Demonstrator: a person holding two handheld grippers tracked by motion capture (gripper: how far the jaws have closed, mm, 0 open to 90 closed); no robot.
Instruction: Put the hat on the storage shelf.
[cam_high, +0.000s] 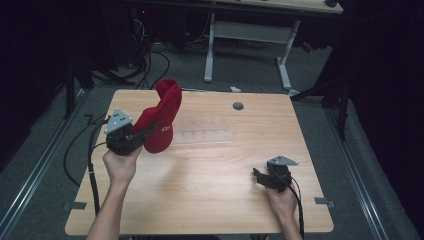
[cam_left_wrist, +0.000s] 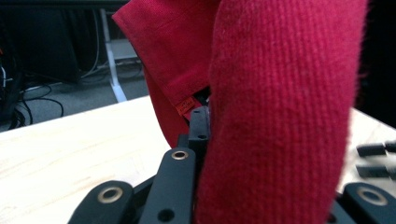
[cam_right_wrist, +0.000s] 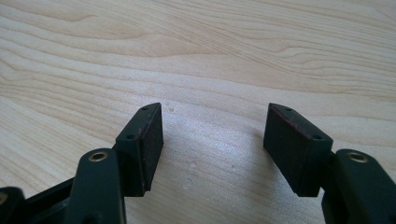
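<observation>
Red cloth (cam_high: 162, 120) clamped in raised left fingers (cam_high: 148, 131) | right fingers (cam_high: 261, 178) apart, empty, low over table (cam_high: 210, 175)

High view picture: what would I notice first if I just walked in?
The red knitted cloth, lifted above the wooden table's left side, clamped in the left tool. Then the right tool, resting low near the table's right front with its jaws open and nothing between them.

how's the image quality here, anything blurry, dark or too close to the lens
High view: table evenly lit, surroundings dark. Left gripper view: red knit cloth very close, its near surface soft. Right gripper view: sharp wood grain, faint shadow between the open jaws of the right gripper.
</observation>
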